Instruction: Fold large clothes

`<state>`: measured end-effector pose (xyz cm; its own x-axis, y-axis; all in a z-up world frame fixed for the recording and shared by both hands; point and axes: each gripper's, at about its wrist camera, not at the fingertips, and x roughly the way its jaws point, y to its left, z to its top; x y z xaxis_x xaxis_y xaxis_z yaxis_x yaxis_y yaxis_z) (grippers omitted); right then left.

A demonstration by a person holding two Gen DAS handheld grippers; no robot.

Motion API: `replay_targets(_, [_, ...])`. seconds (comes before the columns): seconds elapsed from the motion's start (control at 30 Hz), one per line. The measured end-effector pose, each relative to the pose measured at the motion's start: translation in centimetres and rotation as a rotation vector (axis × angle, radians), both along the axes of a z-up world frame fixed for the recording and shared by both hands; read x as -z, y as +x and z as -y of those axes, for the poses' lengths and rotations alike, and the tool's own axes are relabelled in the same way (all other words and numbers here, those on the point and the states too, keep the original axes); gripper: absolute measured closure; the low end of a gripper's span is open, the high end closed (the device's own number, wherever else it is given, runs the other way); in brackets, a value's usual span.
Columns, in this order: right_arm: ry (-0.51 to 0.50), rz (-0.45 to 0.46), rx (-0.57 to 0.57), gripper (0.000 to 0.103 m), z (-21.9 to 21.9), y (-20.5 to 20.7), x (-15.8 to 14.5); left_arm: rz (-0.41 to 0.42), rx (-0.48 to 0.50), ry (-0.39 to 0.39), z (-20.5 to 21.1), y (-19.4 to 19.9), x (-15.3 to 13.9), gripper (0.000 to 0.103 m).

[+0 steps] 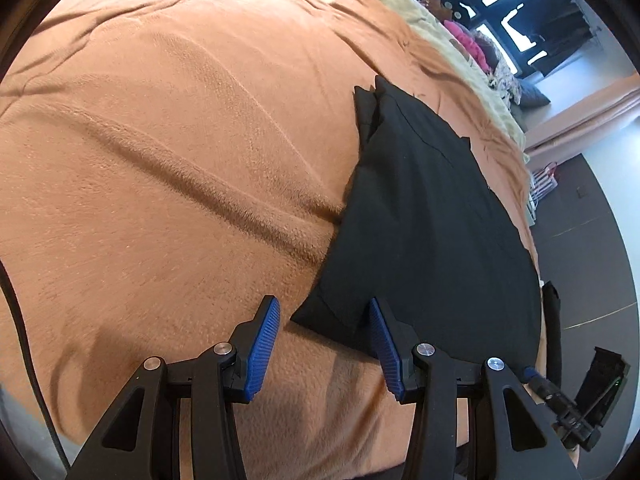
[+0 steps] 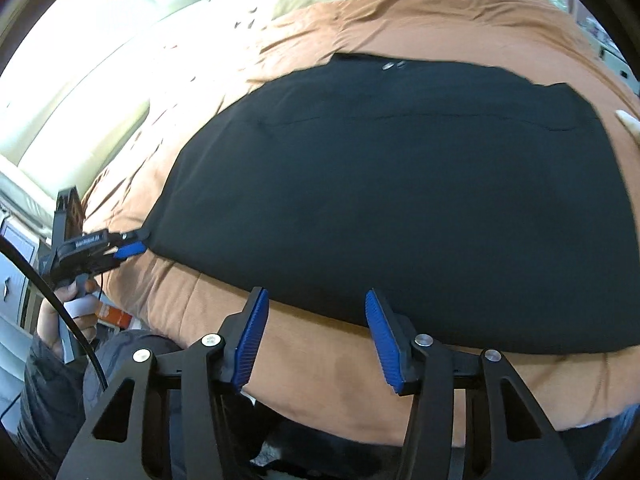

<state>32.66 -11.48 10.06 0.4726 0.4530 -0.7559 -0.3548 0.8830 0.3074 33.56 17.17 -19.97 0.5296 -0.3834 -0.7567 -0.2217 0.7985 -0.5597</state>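
Note:
A black garment (image 2: 400,184) lies flat and folded on an orange blanket (image 2: 320,364) on a bed; it has two small metal buttons near its far edge. It also shows in the left wrist view (image 1: 432,216) at the right. My left gripper (image 1: 322,312) is open, its blue pads astride the garment's near left corner, just above the blanket. It also shows in the right wrist view (image 2: 134,246) at that corner. My right gripper (image 2: 316,304) is open and empty, hovering at the garment's near edge.
A pale green sheet (image 1: 472,52) and a pile of colourful clothes (image 1: 476,44) lie at the bed's far side. Dark floor (image 1: 584,248) lies beyond the bed's right edge. White furniture (image 2: 16,264) stands at the left.

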Motion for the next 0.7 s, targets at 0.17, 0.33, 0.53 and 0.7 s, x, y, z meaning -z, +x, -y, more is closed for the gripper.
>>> replay_targets(0.17, [-0.091,0.015,0.025,0.068,-2.4,2.8,1.5,0.006,-0.012,0.002,-0.2,-0.6,0.1,0.061])
replay_targets(0.33, [-0.115,0.008,0.094,0.076,-2.3,6.7,1.9,0.004,-0.027,-0.015,-0.3,-0.7,0.3,0.066])
replay_targets(0.53, [-0.136,-0.037,0.134,0.081,-2.8,12.1,3.6,-0.008,-0.054,-0.023,-0.1,-0.4,0.1,0.067])
replay_targets(0.7, [-0.161,-0.041,0.148,0.082,-3.7,16.8,3.7,-0.018,-0.092,-0.058,-0.3,-0.8,0.1,0.067])
